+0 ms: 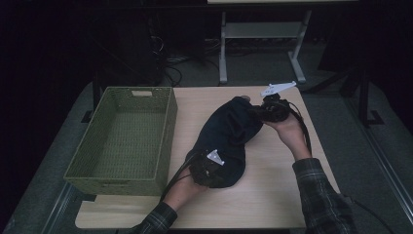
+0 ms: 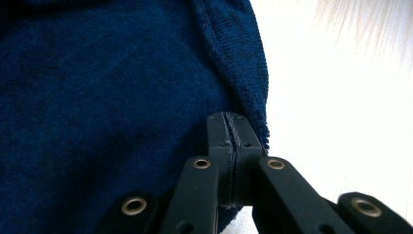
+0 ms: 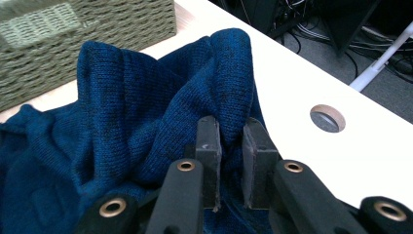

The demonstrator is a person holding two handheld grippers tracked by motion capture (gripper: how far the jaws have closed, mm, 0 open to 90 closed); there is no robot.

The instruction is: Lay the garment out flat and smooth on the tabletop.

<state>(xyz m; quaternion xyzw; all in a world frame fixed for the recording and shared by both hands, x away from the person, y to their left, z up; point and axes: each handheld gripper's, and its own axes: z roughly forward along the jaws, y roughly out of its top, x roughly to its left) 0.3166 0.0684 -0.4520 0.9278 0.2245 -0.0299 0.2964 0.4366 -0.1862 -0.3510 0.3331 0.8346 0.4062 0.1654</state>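
A dark blue knit garment (image 1: 229, 139) lies bunched in the middle of the light wooden table (image 1: 272, 195). At its far end my right gripper (image 1: 269, 110) is shut on a raised fold of the knit (image 3: 229, 73); the cloth fills the gap between the right gripper's (image 3: 231, 127) jaws. At the near end my left gripper (image 1: 208, 169) rests on the garment. In the left gripper view the left gripper's (image 2: 229, 127) jaws are pressed together at the garment's hem (image 2: 253, 83), with no cloth showing between them.
A green woven basket (image 1: 168, 129) with nothing in it stands on the table's left, close beside the garment, and its wall (image 3: 97, 29) shows in the right gripper view. A round cable hole (image 3: 327, 118) sits near the table's far edge. A desk frame (image 1: 258, 34) and cables lie beyond.
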